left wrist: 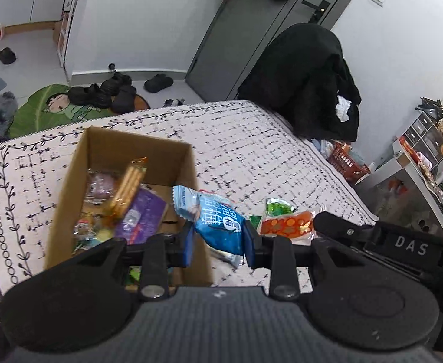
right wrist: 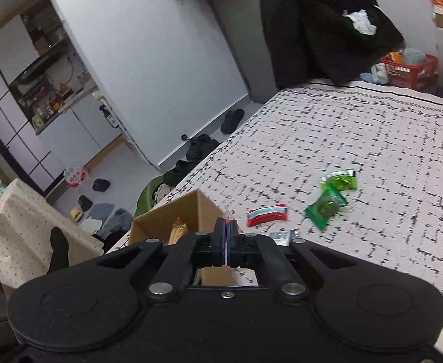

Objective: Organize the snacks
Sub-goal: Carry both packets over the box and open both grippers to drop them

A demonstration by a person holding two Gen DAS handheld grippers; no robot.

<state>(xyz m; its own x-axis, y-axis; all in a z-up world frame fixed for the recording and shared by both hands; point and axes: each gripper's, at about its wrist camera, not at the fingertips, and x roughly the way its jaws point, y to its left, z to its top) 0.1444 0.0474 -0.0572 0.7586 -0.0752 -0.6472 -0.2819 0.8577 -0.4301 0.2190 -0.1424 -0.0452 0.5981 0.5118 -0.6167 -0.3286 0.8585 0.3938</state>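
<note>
One blue snack packet (left wrist: 218, 224), long axis slanting up-left, is pinched between the left gripper's (left wrist: 220, 242) fingers beside a cardboard box (left wrist: 70, 181) of snacks on the bed (left wrist: 282, 157), while the right gripper's (right wrist: 227, 242) fingers press shut on a thin wrapper edge (right wrist: 228, 216).

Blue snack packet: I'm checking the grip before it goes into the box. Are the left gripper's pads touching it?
Touching. The left wrist view shows the left gripper with both pads pressed against the blue snack packet, no gap either side.
</note>
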